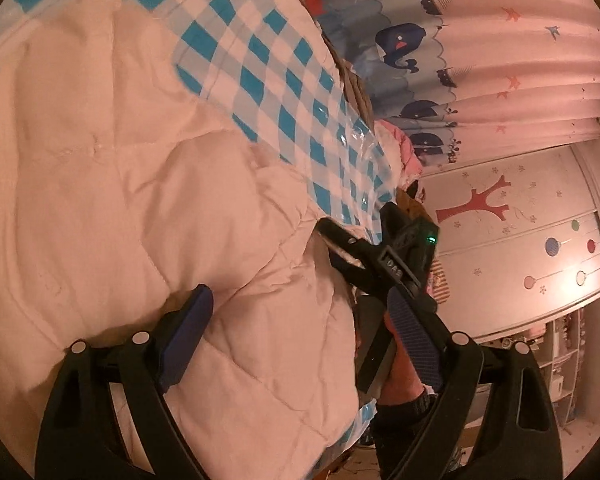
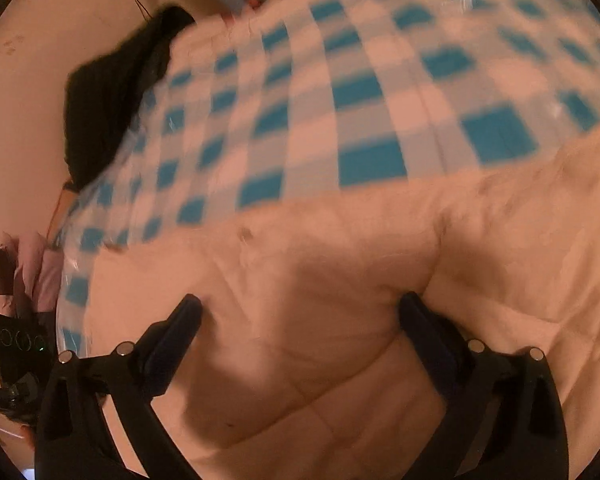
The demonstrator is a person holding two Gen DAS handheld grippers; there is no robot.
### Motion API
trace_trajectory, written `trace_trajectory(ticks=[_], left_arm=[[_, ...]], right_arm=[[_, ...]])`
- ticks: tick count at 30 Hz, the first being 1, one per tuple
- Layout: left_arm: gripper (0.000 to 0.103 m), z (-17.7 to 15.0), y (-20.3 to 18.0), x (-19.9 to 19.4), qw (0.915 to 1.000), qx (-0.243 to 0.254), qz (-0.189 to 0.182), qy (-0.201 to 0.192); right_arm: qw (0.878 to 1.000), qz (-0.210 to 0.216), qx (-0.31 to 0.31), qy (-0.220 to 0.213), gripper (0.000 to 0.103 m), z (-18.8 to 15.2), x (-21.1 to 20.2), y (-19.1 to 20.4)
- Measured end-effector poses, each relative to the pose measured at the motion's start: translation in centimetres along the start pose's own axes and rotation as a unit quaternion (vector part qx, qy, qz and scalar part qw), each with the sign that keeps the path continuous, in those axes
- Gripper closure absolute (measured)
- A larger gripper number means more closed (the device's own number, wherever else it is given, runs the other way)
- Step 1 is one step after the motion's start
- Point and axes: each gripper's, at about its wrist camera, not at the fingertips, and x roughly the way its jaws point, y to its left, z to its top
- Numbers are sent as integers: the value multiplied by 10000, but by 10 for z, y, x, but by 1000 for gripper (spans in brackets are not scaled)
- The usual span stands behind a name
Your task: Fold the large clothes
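A large pale pink quilted garment (image 1: 132,168) lies spread over a blue and white checked cloth (image 1: 268,64). My left gripper (image 1: 300,316) is open, its fingers wide apart over a bunched edge of the garment. In its view my right gripper (image 1: 340,248) reaches onto the same edge from the right. In the right wrist view my right gripper (image 2: 300,312) is open, its fingers straddling a raised fold of the garment (image 2: 340,280), with the checked cloth (image 2: 340,92) beyond. That view is blurred.
A whale-print curtain (image 1: 480,40) hangs behind the bed, and a decorated white wardrobe (image 1: 520,240) stands to the right. A dark cloth (image 2: 112,92) lies at the far left corner of the bed. A black device with green lights (image 2: 20,344) is at the left edge.
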Motion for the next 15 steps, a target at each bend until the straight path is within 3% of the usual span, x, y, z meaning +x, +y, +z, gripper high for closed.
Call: trace_trajectory(ticks=[2, 3, 6, 8, 11, 15], left_arm=[[17, 3, -16, -4, 9996, 185, -158, -120], [16, 6, -27, -3, 9990, 325, -234, -183], [15, 18, -44, 11, 9980, 519, -259, -248], [15, 29, -44, 25, 9984, 474, -207, -240], [15, 42, -13, 52, 9991, 220, 297, -223], [22, 42, 24, 51, 9994, -227, 70, -264]], right_arm=[[9973, 159, -622, -355, 9, -2, -17, 21], [9952, -70, -928, -290, 8, -3, -15, 33], [9839, -1120, -1326, 434, 8, -2, 26, 43], [9813, -1312, -1166, 786, 7, 0, 51, 33], [9862, -1250, -772, 762, 7, 4, 59, 16], [9973, -501, -17, 539, 10, 15, 25, -7]])
